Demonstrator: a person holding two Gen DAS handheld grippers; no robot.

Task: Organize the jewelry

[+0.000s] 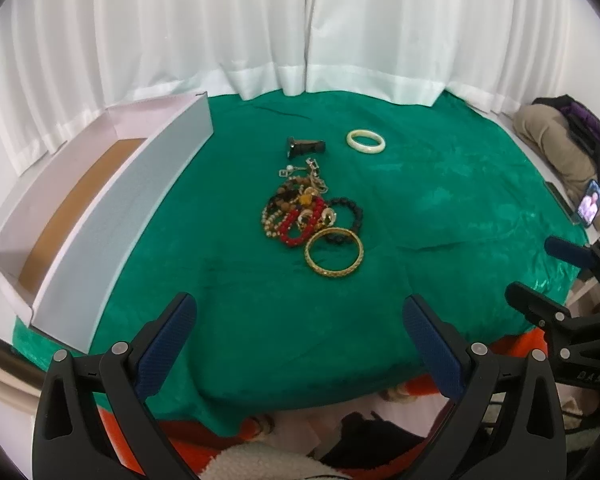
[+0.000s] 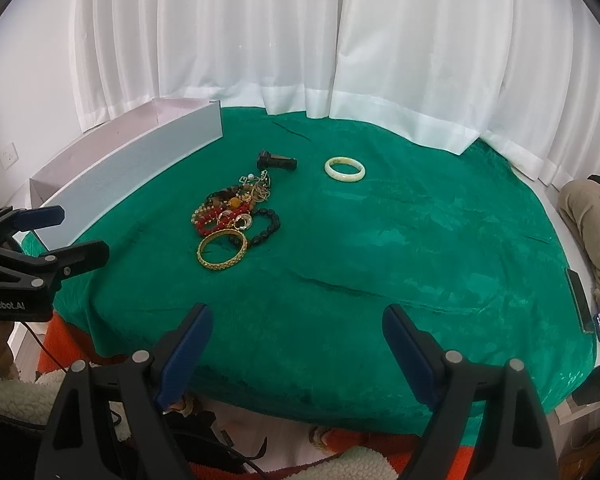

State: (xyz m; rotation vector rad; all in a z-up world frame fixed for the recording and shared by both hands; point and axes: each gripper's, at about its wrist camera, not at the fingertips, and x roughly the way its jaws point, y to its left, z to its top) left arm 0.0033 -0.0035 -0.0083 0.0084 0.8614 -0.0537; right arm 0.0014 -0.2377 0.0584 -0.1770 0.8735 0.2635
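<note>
A heap of jewelry (image 1: 300, 210) (image 2: 232, 210) lies mid-table on the green cloth (image 1: 440, 208): red, brown and black bead bracelets with gold chains. A gold bangle (image 1: 334, 253) (image 2: 222, 250) rests at its near edge. A pale jade bangle (image 1: 366, 141) (image 2: 345, 169) lies alone farther back. A small black stand (image 1: 305, 147) (image 2: 276, 161) lies behind the heap. The open white box (image 1: 112, 208) (image 2: 140, 164) sits at the left. My left gripper (image 1: 300, 320) and right gripper (image 2: 298, 332) hover open over the near edge, both holding nothing.
White curtains (image 1: 300, 32) hang behind the table. A phone (image 1: 590, 202) with a lit screen and a person's clothing lie at the right edge. A fleece sleeve (image 2: 4, 396) and orange fabric show below the near edge.
</note>
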